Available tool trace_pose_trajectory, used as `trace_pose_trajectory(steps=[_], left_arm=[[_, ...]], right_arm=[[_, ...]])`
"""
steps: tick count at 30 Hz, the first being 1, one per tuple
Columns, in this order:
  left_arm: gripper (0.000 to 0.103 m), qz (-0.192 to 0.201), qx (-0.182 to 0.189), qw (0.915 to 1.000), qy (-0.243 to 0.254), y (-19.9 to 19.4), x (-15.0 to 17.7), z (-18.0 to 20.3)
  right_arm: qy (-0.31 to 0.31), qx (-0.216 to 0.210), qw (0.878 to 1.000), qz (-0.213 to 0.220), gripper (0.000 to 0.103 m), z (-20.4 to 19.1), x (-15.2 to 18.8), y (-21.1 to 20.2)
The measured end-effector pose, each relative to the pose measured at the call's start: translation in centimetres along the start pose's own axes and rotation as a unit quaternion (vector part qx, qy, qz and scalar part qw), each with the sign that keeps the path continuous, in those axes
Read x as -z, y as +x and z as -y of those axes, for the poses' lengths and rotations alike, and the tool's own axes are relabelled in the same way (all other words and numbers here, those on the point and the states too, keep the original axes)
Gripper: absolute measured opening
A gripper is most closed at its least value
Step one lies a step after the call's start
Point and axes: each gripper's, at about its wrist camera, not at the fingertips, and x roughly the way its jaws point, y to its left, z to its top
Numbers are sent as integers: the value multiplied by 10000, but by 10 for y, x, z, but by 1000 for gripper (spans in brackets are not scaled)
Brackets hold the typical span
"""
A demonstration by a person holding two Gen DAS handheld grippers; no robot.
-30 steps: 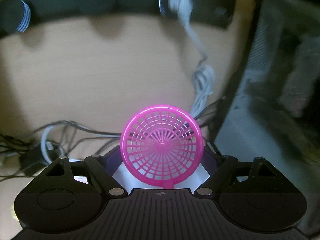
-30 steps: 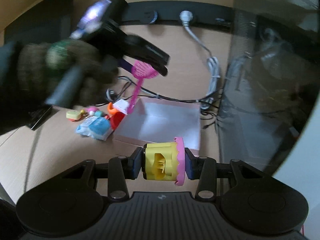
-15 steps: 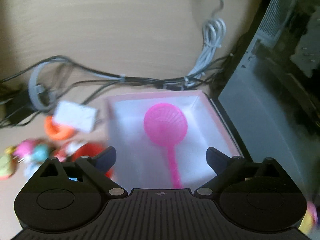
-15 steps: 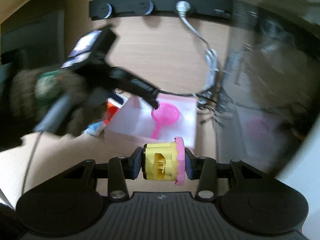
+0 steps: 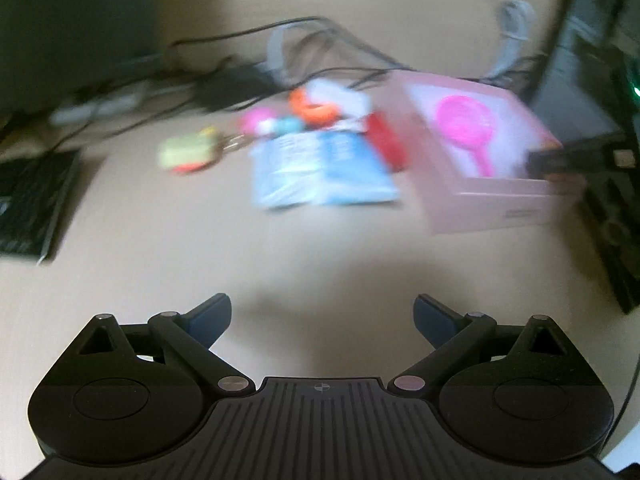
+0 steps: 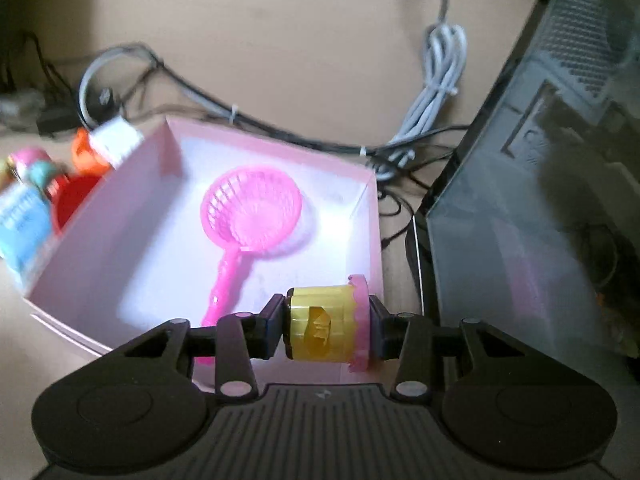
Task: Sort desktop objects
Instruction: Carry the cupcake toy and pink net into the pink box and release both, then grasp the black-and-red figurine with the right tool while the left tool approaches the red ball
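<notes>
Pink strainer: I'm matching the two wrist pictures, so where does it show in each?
Left wrist: pink strainer at upper right, blurred, lying in the box.
Right wrist: strainer at centre, flat on the box floor, handle toward the camera.
Shared landmark: the coiled white cable beyond the box.

Motion blur smears the toys point(image 5: 256, 136) and the blue packet point(image 5: 320, 170) on my bench point(image 5: 168, 248) in the left view, too soft for me to read or name. My right fingers point(image 6: 276, 326) cover the end of the pink strainer's handle point(image 6: 224, 284). The pink box point(image 6: 120, 216) hides most of the red cup point(image 6: 70, 200) beside it.
</notes>
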Motion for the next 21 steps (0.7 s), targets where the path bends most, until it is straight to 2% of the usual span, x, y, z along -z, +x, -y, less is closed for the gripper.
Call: trace_pose_trajectory(steps=[3,5,10,13,18,21], left_arm=[[101,50,-167,9994,-288,-5,3,-28],[101,83,-236,9986,-471,-8,5,-45],[101,85,-233,9971,-720,-14,13,-64],[101,90,-181,9970,-749,-18,18,-70],[102,102,-242,9956,-897,-30,30,-87],[102,72,-280,9943,-1025,-35,38,-102]], right_arm=[[91,-8,10000,10,45,-5,-5,-5],[167,-170,9995,228,45,-13,-13,-22],[-212,-1147,9904,745,45,-65,-34,-63],[-355,-1500,9852,749,35,-103,-49,-64],[-621,-1096,9893,735,30,-154,-69,-37],[-678,-898,9922,538,29,-169,-71,-17]])
